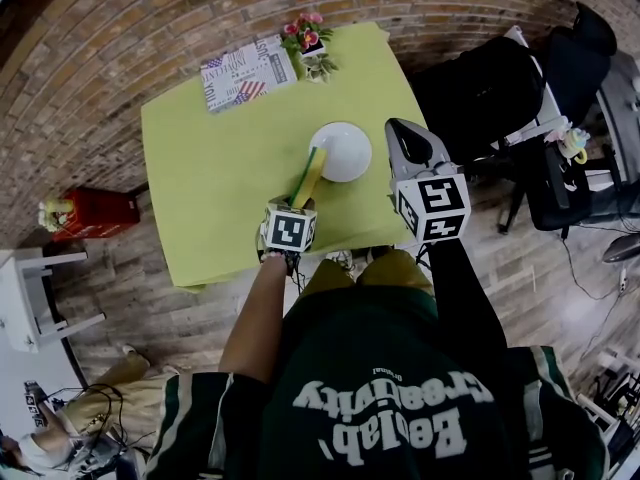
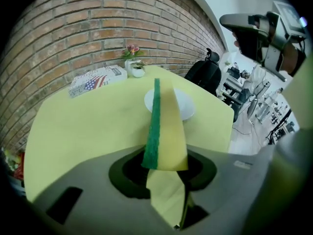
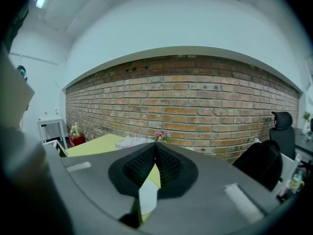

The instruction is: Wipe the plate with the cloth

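A white plate (image 1: 341, 151) sits upright on the yellow-green table (image 1: 220, 178), near its front right part. My left gripper (image 1: 298, 204) is shut on a yellow cloth with a green edge (image 1: 309, 175). The cloth sticks out forward and its far end reaches the plate's left rim. In the left gripper view the cloth (image 2: 164, 131) rises from the left gripper (image 2: 165, 169) and covers part of the plate (image 2: 187, 105). My right gripper (image 1: 394, 126) hovers just right of the plate, shut with nothing in it. In the right gripper view the right gripper (image 3: 156, 147) points at the brick wall.
A newspaper-print box (image 1: 246, 71) and a small flower pot (image 1: 310, 44) stand at the table's far edge. Black office chairs (image 1: 480, 93) crowd the right side. A red item (image 1: 92, 211) and a white stool (image 1: 35, 303) are on the floor at the left.
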